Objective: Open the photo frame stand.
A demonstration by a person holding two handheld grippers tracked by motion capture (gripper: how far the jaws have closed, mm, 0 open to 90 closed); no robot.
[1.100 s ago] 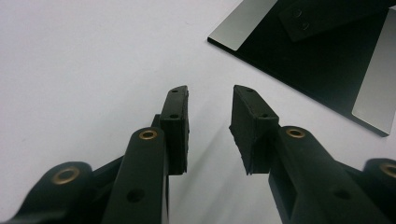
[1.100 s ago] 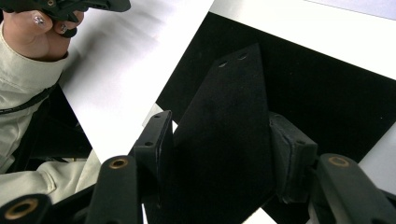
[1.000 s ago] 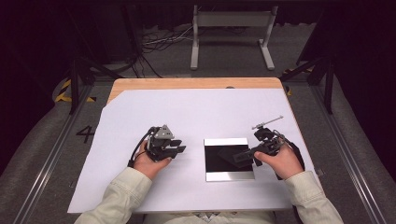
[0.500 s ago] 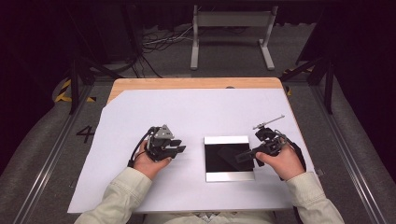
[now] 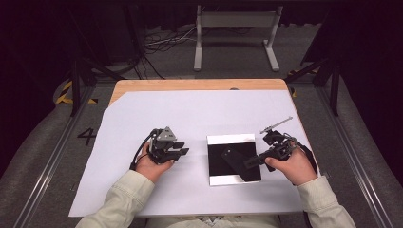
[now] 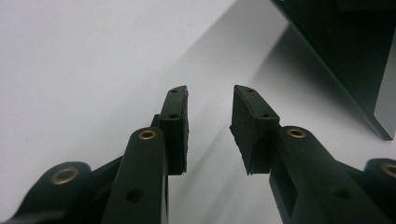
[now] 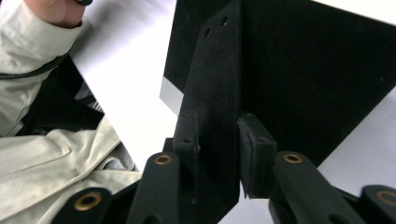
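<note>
The right claw (image 5: 249, 162) sits at about four o'clock on the bench (image 5: 199, 85), and its jaws have just been closing: in the right gripper view they now pinch a flat black plate (image 7: 219, 88) between the pads, the plate standing up along the left jaw. From above, that black plate (image 5: 235, 159) lies angled over the black square tray (image 5: 233, 142) with its white rim, just right of the middle of the white sheet (image 5: 190, 114). Over at eight o'clock, the left claw (image 5: 183, 151) rests on the sheet, jaws moderately apart with nothing between them, pointing toward the tray's edge (image 6: 369, 112).
</note>
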